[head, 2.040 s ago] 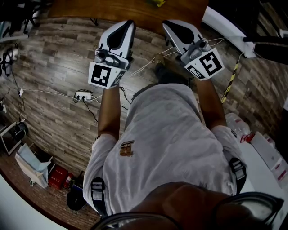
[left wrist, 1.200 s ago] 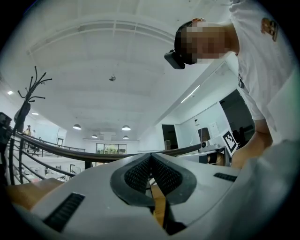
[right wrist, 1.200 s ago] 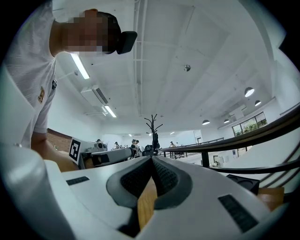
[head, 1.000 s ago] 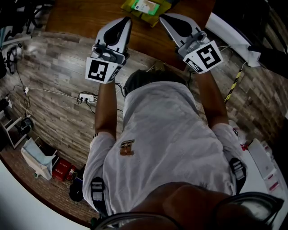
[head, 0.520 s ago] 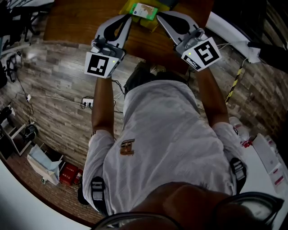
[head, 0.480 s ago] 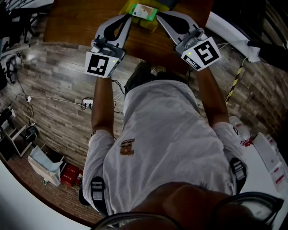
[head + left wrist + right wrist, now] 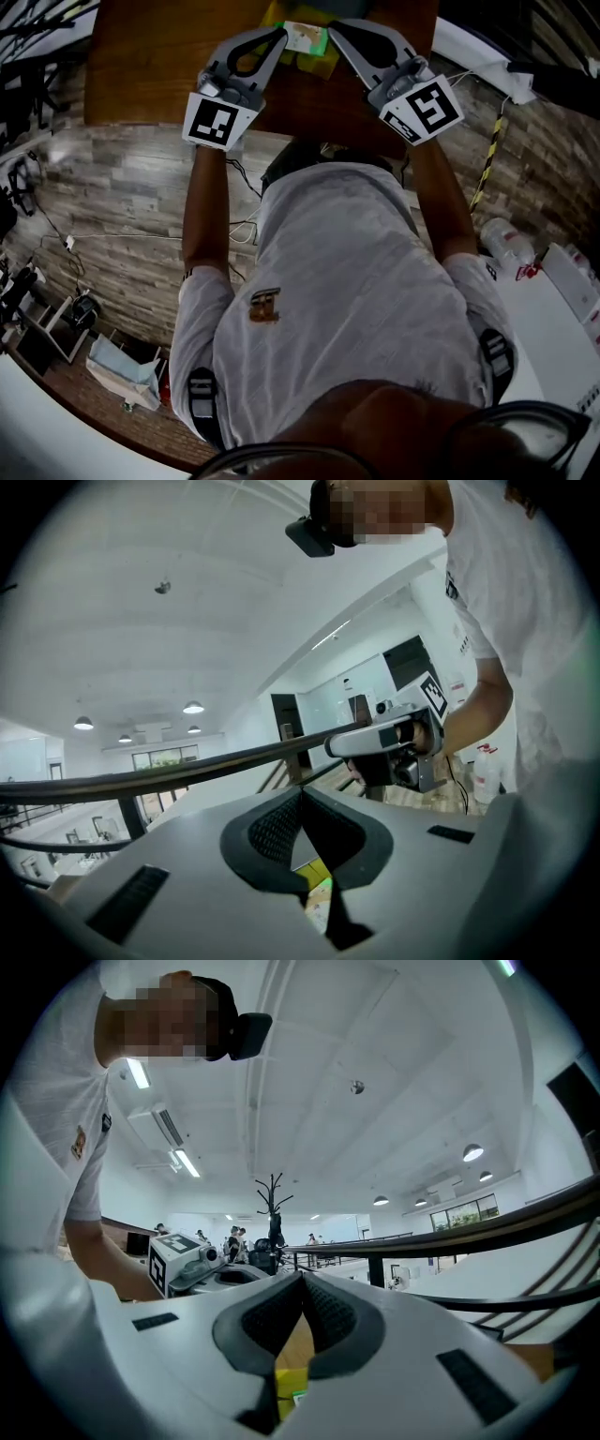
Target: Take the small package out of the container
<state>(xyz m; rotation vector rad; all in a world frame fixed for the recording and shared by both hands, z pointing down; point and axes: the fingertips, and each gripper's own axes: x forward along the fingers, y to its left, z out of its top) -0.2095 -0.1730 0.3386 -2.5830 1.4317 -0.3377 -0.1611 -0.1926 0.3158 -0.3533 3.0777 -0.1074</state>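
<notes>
Both grippers are moving forward from over the floor (image 7: 103, 197) to over the desk (image 7: 150, 66). The left gripper (image 7: 279, 36) and right gripper (image 7: 335, 28) are staying clenched, grasping nothing. The small package (image 7: 307, 38) (green and yellow) is now sitting between the two jaw tips, so the approach is ending and the grasp is not yet beginning.

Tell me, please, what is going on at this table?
A person in a light grey shirt stands over a brown wooden table, holding a gripper in each hand. The left tongs and the right tongs are both shut and empty, and they point at a small green-and-white package from either side. The package lies on something yellow, and nothing has gripped it yet.
</notes>
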